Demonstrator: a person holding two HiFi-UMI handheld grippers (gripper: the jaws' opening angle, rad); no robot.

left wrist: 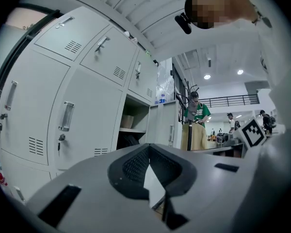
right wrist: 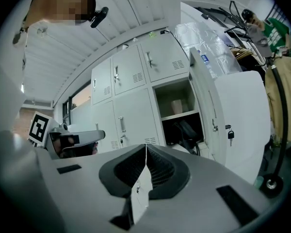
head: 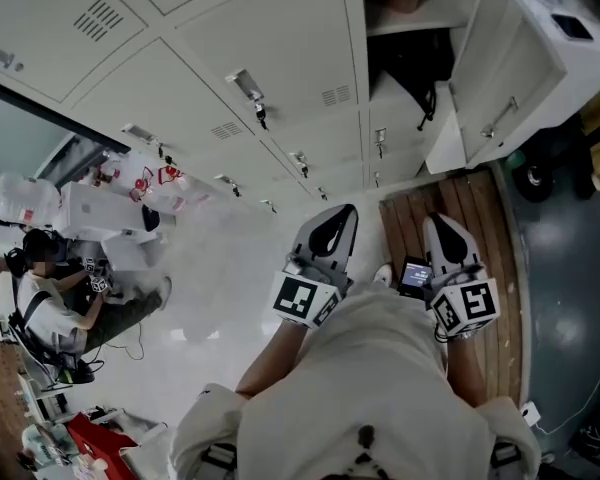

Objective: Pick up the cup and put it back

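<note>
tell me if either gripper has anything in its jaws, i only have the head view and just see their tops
Observer: No. In the left gripper view the left gripper is shut, with nothing between its jaws.
Operator: and the right one
Observer: The right gripper is also shut and empty, seen in its own view.
Operator: i can barely see into the open locker, what's in there
Observer: The right gripper view looks straight into the open locker. A pale cup-like container stands on the shelf and a dark bag lies below it.
</note>
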